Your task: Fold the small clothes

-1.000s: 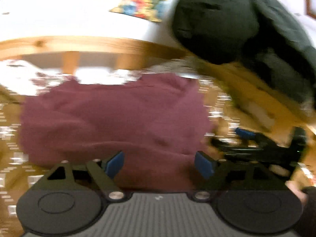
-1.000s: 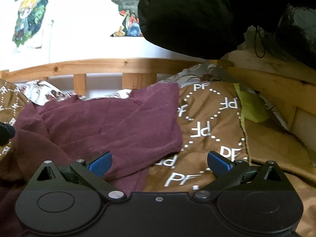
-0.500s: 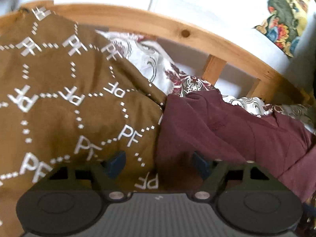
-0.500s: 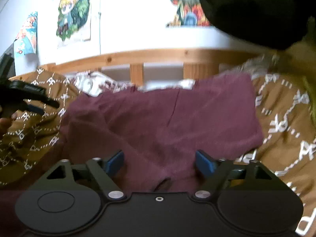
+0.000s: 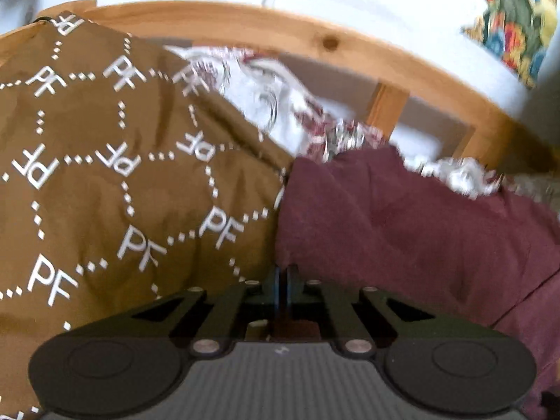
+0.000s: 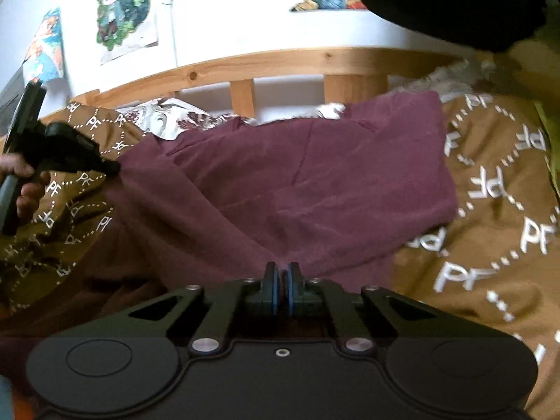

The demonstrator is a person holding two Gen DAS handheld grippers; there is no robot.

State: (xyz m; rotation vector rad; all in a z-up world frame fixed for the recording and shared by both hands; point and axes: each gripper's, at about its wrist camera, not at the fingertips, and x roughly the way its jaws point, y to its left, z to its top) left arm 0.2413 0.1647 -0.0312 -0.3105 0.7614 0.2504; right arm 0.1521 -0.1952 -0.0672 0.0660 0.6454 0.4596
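The maroon garment [image 6: 301, 182] lies spread and rumpled on a brown bedspread printed with "PF" [image 6: 497, 210], its long axis running from 9 to 3 o'clock across the right wrist view, in front of the wooden bed rail [image 6: 280, 66]. It is not yet folded, though one flap lies doubled over on its 3 o'clock half.

The right tongs [image 6: 282, 281] have just been closing and now stand pinched together on the garment's near hem, at 6 o'clock of the cloth, with fabric caught between the blue pads. The left tongs [image 5: 282, 280] have likewise just been closing and are shut at the garment's corner, where maroon meets brown; in the right wrist view they show at 9 o'clock [image 6: 113, 167], nipping that end of the cloth (a hand [image 6: 24, 189] grips the handle behind them).

So the cloth stretches away from both tongs toward 12 o'clock, each gripping one point of its near-left edge. My judgement is that the coming move is a lift and carry of this held edge across the garment, and neither grip should slip first.
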